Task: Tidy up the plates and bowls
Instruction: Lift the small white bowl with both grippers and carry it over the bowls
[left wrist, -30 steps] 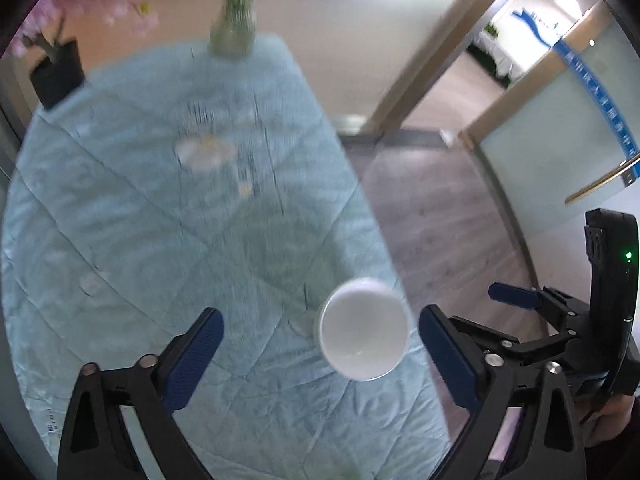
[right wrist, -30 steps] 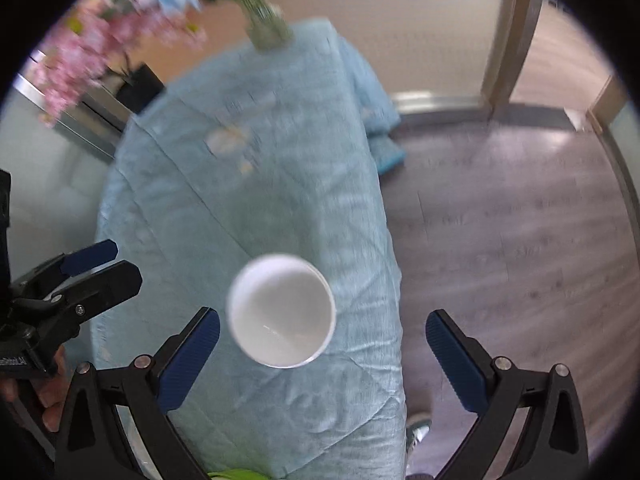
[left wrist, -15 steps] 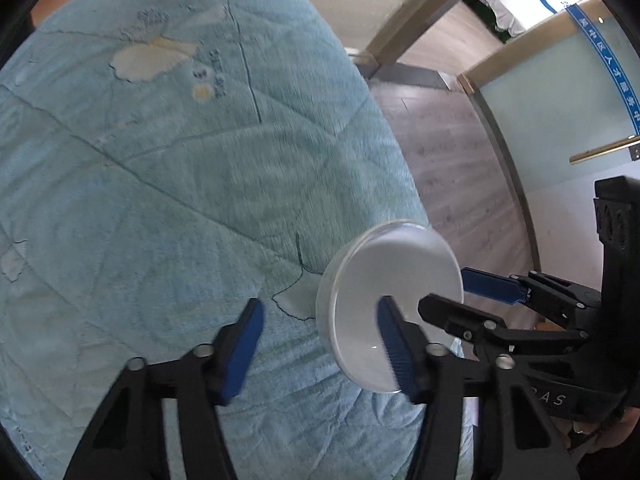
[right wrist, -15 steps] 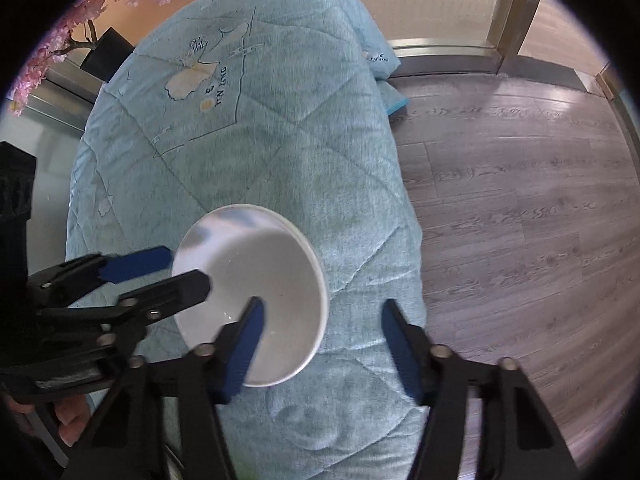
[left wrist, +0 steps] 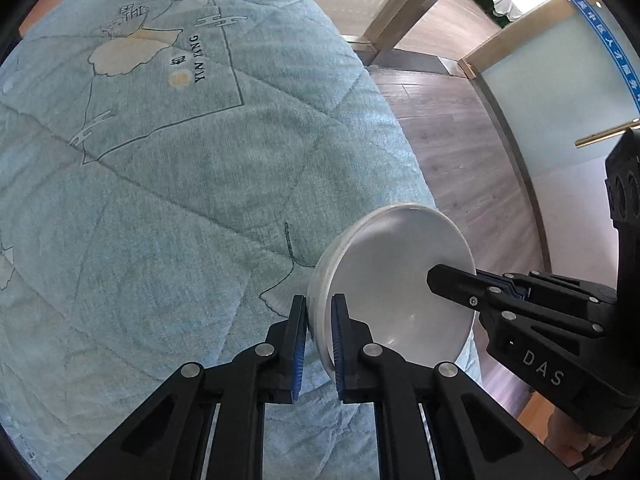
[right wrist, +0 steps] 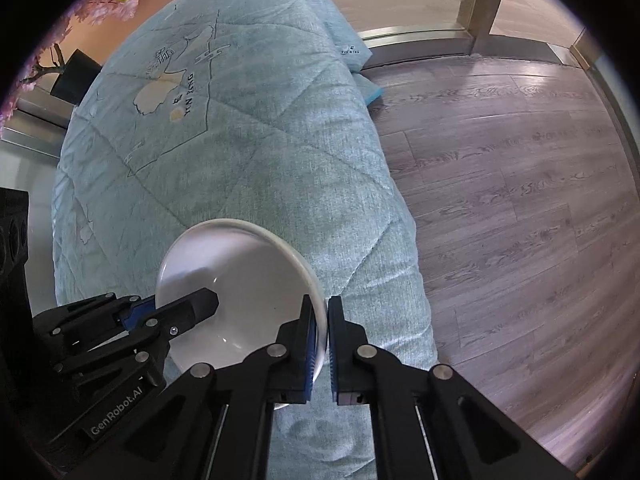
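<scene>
Lowered and just closed, the left gripper (left wrist: 319,334) and right gripper (right wrist: 320,344) are clamped on opposite rims of the white bowl (left wrist: 396,292) over the quilted cloth (left wrist: 180,200).

The left gripper (left wrist: 319,344) rises from the bottom centre of its frame, jaws just closed onto the bowl (left wrist: 394,292) rim. The right gripper (right wrist: 320,346) does likewise, clamping the opposite rim, both pointing steeply downward.

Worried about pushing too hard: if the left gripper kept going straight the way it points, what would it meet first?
The left gripper is already clamped on the white bowl's rim; straight on, it would likely press into the blue quilt beneath.
</scene>
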Action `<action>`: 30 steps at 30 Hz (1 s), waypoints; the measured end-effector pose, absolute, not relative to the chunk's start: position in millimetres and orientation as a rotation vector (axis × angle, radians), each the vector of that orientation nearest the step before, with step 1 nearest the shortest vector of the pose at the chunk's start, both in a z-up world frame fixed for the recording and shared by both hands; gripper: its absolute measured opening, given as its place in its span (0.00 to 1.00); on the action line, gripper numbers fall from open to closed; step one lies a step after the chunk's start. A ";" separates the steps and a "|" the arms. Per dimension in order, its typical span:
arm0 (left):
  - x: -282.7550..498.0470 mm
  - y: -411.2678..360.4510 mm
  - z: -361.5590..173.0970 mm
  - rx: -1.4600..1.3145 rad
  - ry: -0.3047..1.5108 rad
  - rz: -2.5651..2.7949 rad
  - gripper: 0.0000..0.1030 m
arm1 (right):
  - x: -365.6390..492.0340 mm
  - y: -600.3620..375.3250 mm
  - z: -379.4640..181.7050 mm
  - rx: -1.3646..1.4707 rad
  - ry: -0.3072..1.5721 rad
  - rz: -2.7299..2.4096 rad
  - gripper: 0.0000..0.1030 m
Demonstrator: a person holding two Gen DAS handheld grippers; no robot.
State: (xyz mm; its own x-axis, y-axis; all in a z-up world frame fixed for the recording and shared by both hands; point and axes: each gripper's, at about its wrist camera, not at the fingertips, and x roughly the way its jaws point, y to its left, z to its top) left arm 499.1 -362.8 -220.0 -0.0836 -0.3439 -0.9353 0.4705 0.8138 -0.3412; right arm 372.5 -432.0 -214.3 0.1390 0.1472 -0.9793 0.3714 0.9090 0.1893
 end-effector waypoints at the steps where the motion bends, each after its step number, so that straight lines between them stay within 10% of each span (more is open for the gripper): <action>1: 499.7 -362.8 -218.8 0.102 1.513 -0.668 0.07 | 372.4 -431.1 -213.6 0.437 1.437 -0.167 0.05; 30: 332.5 -281.7 60.3 0.186 1.179 -0.652 0.05 | 215.9 -365.0 9.7 0.466 1.044 -0.136 0.06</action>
